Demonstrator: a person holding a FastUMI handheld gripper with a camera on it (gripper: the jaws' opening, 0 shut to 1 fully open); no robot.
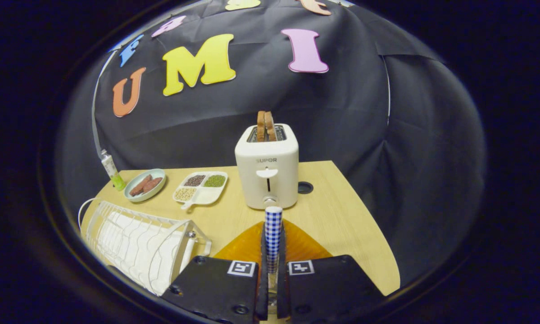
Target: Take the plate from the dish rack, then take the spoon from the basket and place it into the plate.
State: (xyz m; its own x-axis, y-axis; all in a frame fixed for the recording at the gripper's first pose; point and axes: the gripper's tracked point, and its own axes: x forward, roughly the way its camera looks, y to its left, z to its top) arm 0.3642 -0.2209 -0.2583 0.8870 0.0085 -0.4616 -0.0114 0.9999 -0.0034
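Already the tongs (pixel 273 270) are pinching the spoon (pixel 273 231) by its checked handle, upright between the fingers. The orange plate (pixel 297 245) lies on the tabletop (pixel 342 211) just beneath — the placing step, I judge; next, lower and release — gently.

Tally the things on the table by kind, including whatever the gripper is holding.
Toaster: 1
Toast slices in it: 2
Dish rack: 1
Orange plate: 1
Small plate of sausages: 1
Divided tray of beans: 1
Checked-handled spoon, gripper shut on it: 1
Total: 8
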